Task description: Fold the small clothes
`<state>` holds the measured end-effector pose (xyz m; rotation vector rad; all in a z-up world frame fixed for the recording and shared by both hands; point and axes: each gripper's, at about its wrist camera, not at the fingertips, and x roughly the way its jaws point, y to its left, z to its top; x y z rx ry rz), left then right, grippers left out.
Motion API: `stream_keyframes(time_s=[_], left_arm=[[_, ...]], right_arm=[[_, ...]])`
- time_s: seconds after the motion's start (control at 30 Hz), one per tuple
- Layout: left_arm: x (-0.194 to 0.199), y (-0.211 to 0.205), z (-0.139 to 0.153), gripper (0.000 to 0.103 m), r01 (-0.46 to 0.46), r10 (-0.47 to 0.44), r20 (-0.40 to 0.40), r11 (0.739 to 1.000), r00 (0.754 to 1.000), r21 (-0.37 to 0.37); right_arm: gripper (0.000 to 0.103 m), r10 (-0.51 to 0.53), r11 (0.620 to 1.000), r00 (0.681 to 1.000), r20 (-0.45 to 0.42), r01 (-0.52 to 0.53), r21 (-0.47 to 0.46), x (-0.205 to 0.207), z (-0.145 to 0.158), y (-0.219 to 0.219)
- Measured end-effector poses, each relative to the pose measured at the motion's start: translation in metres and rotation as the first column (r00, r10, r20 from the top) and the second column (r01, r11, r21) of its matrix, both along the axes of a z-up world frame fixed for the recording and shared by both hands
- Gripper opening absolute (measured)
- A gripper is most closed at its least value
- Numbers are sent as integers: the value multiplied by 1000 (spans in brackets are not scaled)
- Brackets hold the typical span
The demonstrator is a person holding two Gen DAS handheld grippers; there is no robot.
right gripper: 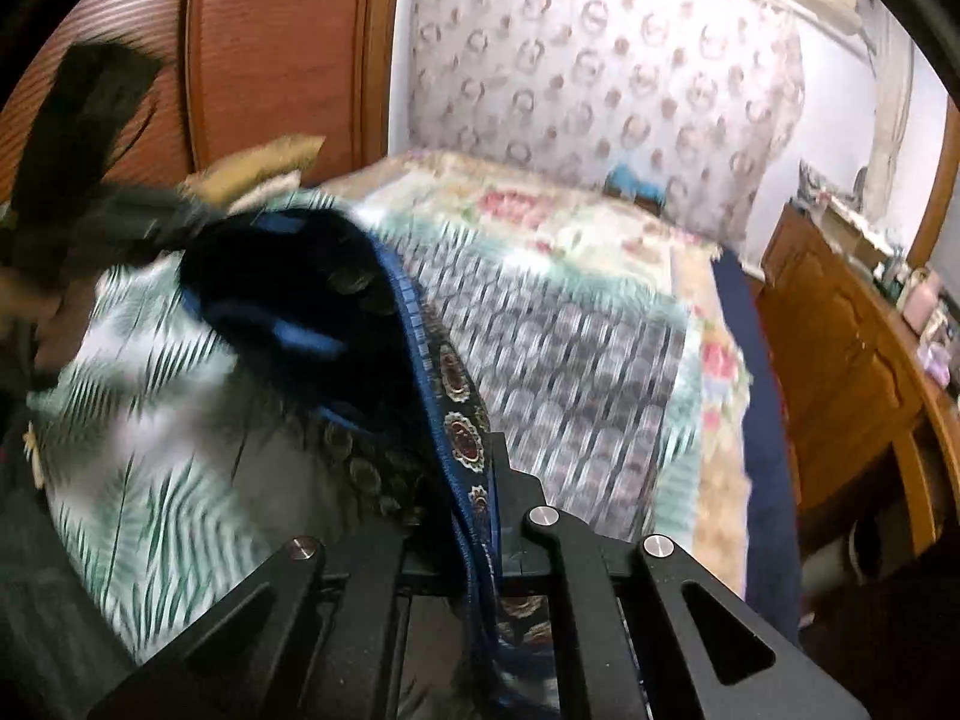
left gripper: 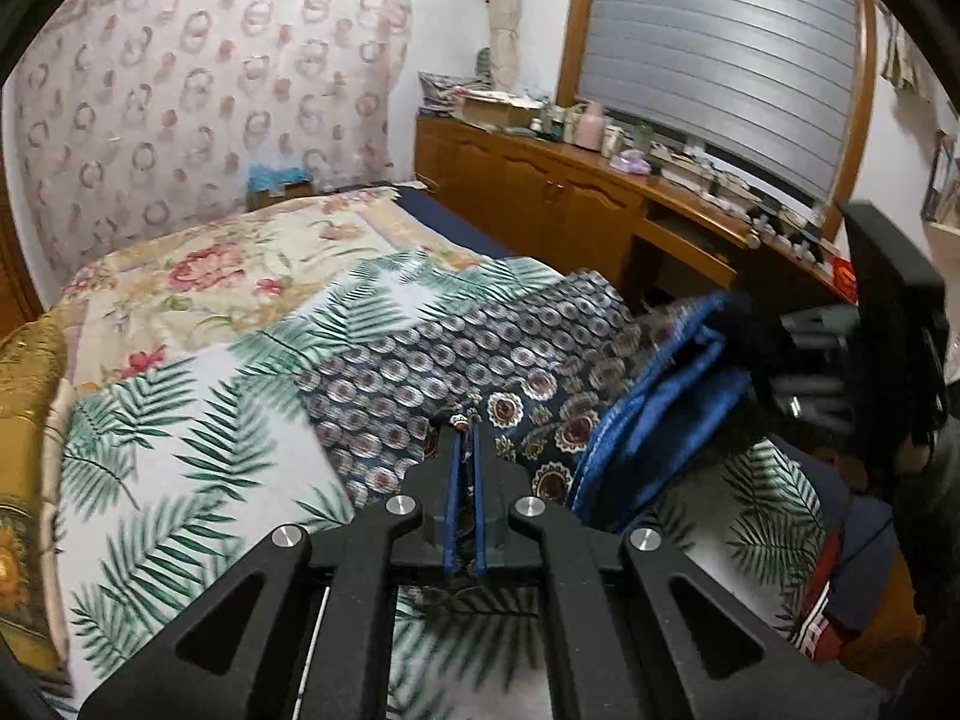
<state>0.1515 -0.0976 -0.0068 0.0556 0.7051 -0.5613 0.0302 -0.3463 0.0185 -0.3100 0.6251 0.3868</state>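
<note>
Now patterned garment [left gripper: 456,360] pinched in left gripper [left gripper: 467,450]; right gripper [right gripper: 480,516] clamps waistband.

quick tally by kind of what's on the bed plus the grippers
patterned garment with blue trim: 1
palm-leaf sheet: 1
floral bedspread: 1
grippers: 2, the left gripper and the right gripper, both shut on the garment
total: 5

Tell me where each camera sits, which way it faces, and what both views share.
Left wrist: sits on the left claw, faces along the bed toward the wooden cabinet; the right claw shows at right.
Right wrist: sits on the right claw, faces up the bed toward the patterned curtain.
Shared: the patterned garment, pinched by both claws, and the palm-leaf sheet.
</note>
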Motion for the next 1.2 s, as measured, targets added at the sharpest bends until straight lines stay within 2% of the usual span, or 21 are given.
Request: stream_keyframes(time_s=[0.03,0.07,0.1,0.13,0.17,0.33,0.43,0.57,0.6,0.63,0.7,0.77,0.83,1.0,1.2], left_arm=[[5,5,2,11,-17,17,2,1000,1000,6],[8,8,3,22,-26,26,6,1000,1000,14],[11,12,4,28,-36,36,20,999,999,23],[13,14,5,40,-45,44,33,999,998,31],[16,18,5,47,-52,51,42,998,998,36],[41,37,-5,63,-80,80,12,996,997,48],[54,43,-16,64,-86,87,-22,995,996,56],[69,46,-30,64,-81,85,-61,995,995,62],[70,46,-32,64,-77,81,-66,995,995,63],[72,45,-35,64,-72,76,-73,995,994,63],[72,43,-40,64,-62,67,-89,996,994,64],[72,42,-45,64,-44,50,-103,997,993,63],[72,41,-50,64,-29,36,-112,997,993,72],[91,38,-61,64,-17,29,-145,997,989,81],[119,33,-68,64,-13,29,-165,995,986,98]], right_arm=[[4,8,1000,1000,13,-8,-9,11,5,4],[4,17,1000,1000,23,-17,-22,21,8,9],[4,30,999,999,32,-28,-38,33,11,16],[4,46,998,998,33,-44,-50,42,12,21],[4,67,996,997,27,-65,-64,52,10,27],[4,102,989,994,-31,-105,-105,99,-14,50],[4,87,991,993,-74,-94,-100,123,-24,55],[5,49,997,991,-122,-55,-47,146,-23,44],[7,34,998,992,-120,-39,-41,151,-23,43],[17,17,999,993,-118,-22,-40,156,-22,43],[26,-25,1000,994,-105,23,-21,164,-16,40],[47,-59,998,996,-74,60,5,165,-6,39],[57,-110,994,993,-36,111,13,164,1,35],[63,-163,985,987,-7,164,60,146,16,23],[70,-258,963,964,-58,261,66,115,-5,-5]])
